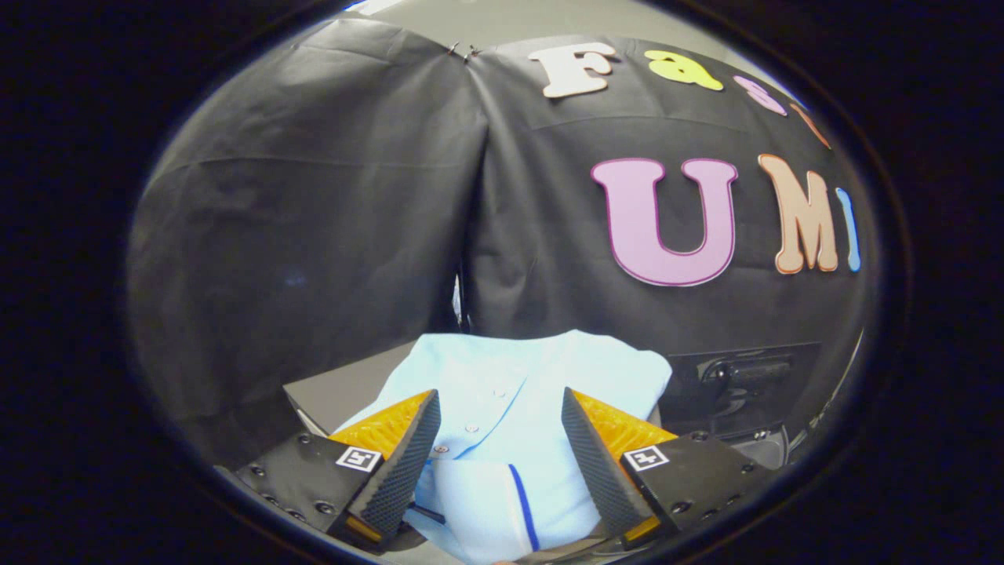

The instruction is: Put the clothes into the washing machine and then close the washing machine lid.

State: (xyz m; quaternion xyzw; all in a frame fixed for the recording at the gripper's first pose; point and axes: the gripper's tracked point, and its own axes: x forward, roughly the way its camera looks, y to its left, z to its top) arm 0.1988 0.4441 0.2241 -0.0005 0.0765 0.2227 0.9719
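A folded light-blue shirt (541, 365) with buttons and a dark blue stripe lies on a grey surface (345, 388). My gripper (500, 396) is open and hovers low over it. The fingers stand wide apart on either side of the shirt's button placket, and neither finger presses on the cloth. The shirt's far edge reaches beyond the fingertips. To the right of the shirt, past the right finger, sits a dark machine body (745, 380) with a recessed black panel; whether its lid is up or down cannot be told from here.
The booth's black cloth wall (314, 235) hangs close behind the grey surface and the machine. A seam between two cloth panels runs straight ahead of the fingers.
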